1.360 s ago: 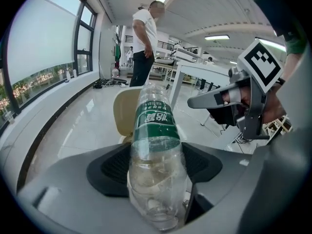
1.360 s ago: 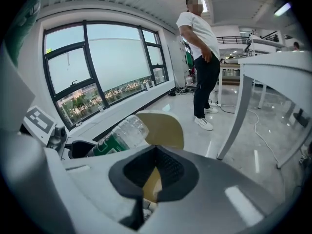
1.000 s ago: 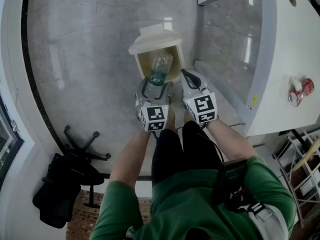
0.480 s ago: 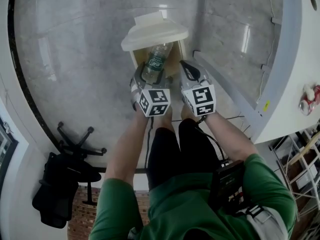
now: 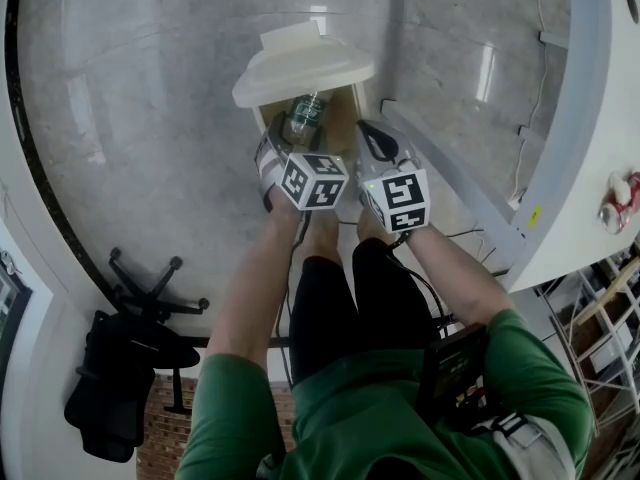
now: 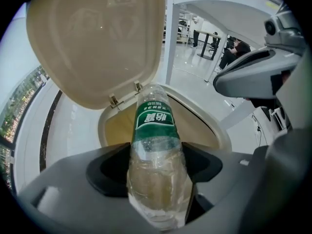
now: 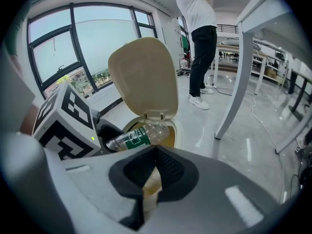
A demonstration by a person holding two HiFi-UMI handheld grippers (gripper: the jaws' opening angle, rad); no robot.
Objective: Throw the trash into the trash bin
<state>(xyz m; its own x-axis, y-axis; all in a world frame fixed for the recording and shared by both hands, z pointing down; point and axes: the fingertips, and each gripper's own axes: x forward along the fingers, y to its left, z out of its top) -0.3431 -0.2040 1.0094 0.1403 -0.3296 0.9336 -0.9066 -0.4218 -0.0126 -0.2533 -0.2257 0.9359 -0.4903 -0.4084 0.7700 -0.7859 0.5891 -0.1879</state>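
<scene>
One bottle [image 6: 155,150] between left gripper [image 6: 155,174] jaws, tip over open trash bin [image 6: 210,119] mouth.

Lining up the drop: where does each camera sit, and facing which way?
Head view: on the head, steeply down: bin, left gripper, right gripper, forearms, legs.
Left gripper view: along its jaws, shut on the bottle, into the bin.
Right gripper view: along its shut, empty jaws toward the bin lid.
All three share bottle and bin.
</scene>
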